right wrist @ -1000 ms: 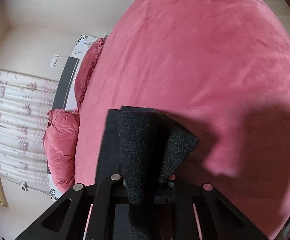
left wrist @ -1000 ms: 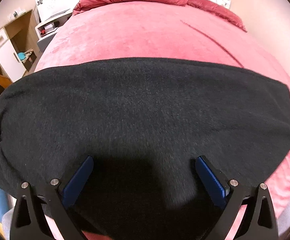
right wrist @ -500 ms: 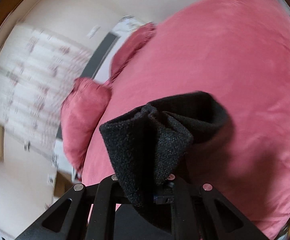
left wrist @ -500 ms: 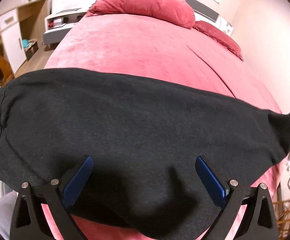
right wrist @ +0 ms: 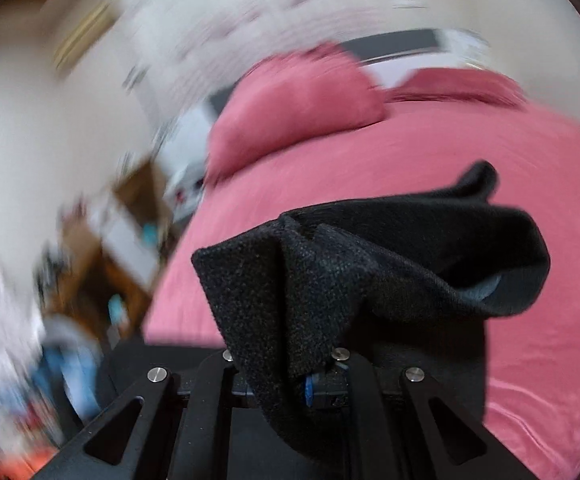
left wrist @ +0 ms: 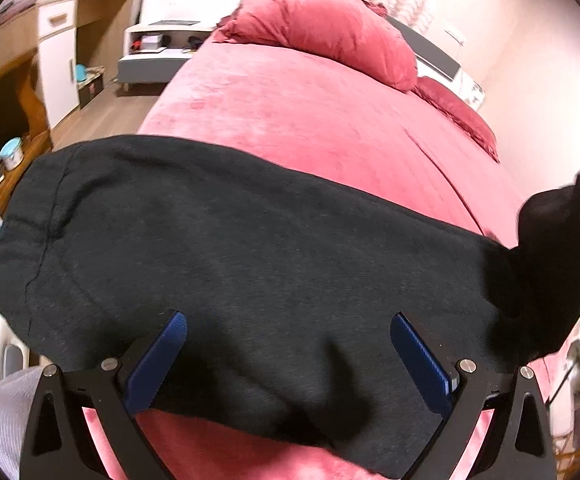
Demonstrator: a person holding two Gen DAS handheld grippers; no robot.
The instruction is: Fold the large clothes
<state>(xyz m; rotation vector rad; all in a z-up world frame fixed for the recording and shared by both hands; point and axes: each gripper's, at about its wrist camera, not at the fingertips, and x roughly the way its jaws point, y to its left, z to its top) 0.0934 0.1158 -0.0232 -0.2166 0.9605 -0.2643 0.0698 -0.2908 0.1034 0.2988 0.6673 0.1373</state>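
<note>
1. Here, the garment [left wrist: 250,264], a large dark knit piece, lies across the near part of the bed [left wrist: 330,120], stretched from the bed's left edge to its right side.
2. Its far edge runs as a long, nearly straight line across the pink cover; its near edge sags in a fold just ahead of the left gripper [left wrist: 288,344].
3. Its left end has a curved seam and reaches the bed's edge, where the floor [left wrist: 102,120] begins.
4. Its right end is lifted off the cover and bunched, pinched in the right gripper [right wrist: 314,376], whose jaws are closed tight on the fabric.
5. In the right wrist view the pinched corner stands up in folds and droops to the right, clear of the bed.
6. The left gripper's jaws stand wide apart, its blue pads [left wrist: 158,360] over the garment; whether they touch it I cannot tell.
7. Beyond the garment, the pink cover is bare up to the pillows [left wrist: 322,36] at the head.
8. Left of the bed stand a low white nightstand [left wrist: 150,52] and wooden shelves [left wrist: 14,92]; a wall [left wrist: 542,92] runs close along the right.
9. The right wrist view is blurred outside the garment.
10. No writing is readable.
</note>
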